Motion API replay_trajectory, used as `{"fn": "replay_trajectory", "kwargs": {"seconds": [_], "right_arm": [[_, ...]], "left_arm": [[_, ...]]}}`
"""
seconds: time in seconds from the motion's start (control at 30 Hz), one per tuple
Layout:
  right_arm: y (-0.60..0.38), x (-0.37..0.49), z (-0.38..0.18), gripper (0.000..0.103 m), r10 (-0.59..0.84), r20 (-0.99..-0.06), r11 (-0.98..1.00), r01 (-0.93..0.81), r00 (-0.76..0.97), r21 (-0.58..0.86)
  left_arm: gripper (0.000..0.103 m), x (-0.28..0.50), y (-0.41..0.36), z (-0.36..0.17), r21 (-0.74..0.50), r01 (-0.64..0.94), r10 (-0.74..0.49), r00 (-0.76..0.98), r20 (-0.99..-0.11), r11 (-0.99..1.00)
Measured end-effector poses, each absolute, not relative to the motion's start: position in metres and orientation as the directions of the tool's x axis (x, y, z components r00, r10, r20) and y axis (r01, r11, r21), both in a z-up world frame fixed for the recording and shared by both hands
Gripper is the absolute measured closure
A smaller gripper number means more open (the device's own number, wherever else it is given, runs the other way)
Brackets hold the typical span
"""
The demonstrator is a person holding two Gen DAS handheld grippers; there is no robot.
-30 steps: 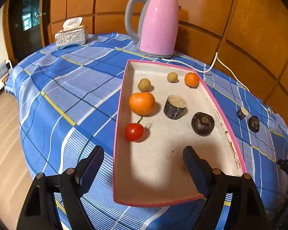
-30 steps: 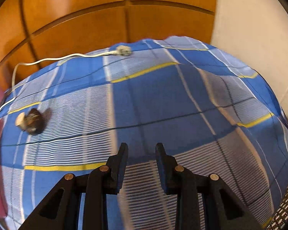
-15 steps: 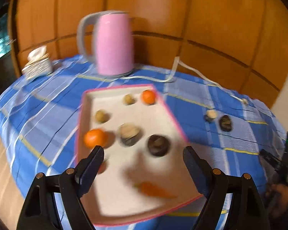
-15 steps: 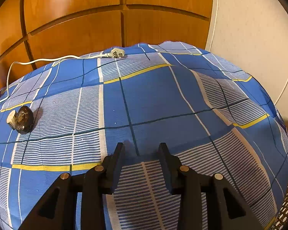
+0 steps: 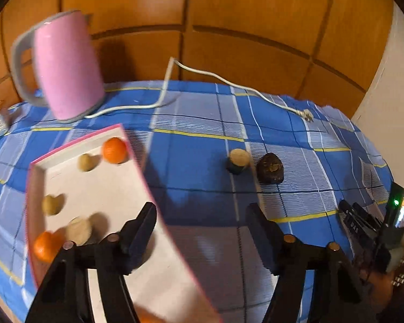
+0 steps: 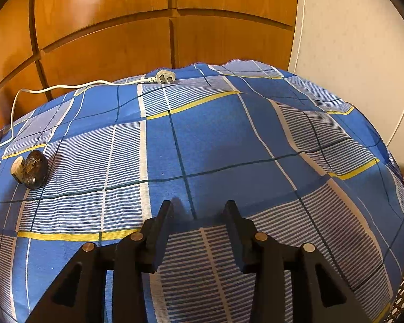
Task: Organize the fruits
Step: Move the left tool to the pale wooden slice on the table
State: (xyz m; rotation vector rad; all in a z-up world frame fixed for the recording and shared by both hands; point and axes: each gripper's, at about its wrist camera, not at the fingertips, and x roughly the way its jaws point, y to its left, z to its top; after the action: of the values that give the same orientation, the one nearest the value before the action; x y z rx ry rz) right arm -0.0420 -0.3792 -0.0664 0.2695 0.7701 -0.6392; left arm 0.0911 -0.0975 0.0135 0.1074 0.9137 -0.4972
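The left hand-held gripper (image 5: 202, 215) hung over the near right edge of the tray (image 5: 137, 167), its black jaws partway apart and just then closing, with nothing between them. The tray was a shallow rectangle with a pink rim and a pale, matt floor. In it lay a smooth orange (image 5: 114, 150) at the far corner, two small tan round fruits (image 5: 85, 162) (image 5: 51, 204), a blurred pale stub (image 5: 79, 231) and a second orange (image 5: 44, 246) at the near left.

Out on the bench (image 5: 202, 158), draped in a blue checked cloth with yellow lines, sat two pieces well to the right of the tray: a dark stub with a pale cut face (image 5: 238, 161) and, just beside it, a dark, rough-skinned lump (image 5: 270, 167) (whether they touched could not be told).

The right hand-held gripper (image 6: 199, 210) stood over bare cloth, jaws narrowly apart and just then opening, holding nothing. A glossy pink kettle (image 5: 67, 64) with a grey handle stood at the far left, its white cord (image 5: 229, 80) trailing to a plug (image 6: 164, 76).
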Motion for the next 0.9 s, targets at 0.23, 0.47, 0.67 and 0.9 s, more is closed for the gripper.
{"fn": "replay_trajectory", "kwargs": {"seconds": [0.23,0.47,0.67,0.9], "right_arm": [[-0.379,-0.042,-0.067,0.060,-0.436,-0.715,0.782,0.624,0.547,0.001],[-0.381,-0.043,-0.068,0.059,-0.429,-0.712,0.779,0.627,0.556,0.020],[-0.381,-0.043,-0.068,0.059,-0.431,-0.709,0.777,0.629,0.558,0.023],[-0.380,-0.042,-0.069,0.059,-0.438,-0.708,0.777,0.630,0.555,0.013]], "left_arm": [[0.045,0.119,-0.140,-0.006,-0.116,0.477,-0.361,0.462,-0.810,0.871],[0.045,0.146,-0.169,-0.024,-0.090,0.458,-0.321,0.457,-0.830,0.885],[0.045,0.162,-0.187,-0.041,-0.102,0.437,-0.313,0.443,-0.840,0.894],[0.065,0.163,-0.202,-0.047,-0.161,0.480,-0.388,0.420,-0.820,0.862]]}}
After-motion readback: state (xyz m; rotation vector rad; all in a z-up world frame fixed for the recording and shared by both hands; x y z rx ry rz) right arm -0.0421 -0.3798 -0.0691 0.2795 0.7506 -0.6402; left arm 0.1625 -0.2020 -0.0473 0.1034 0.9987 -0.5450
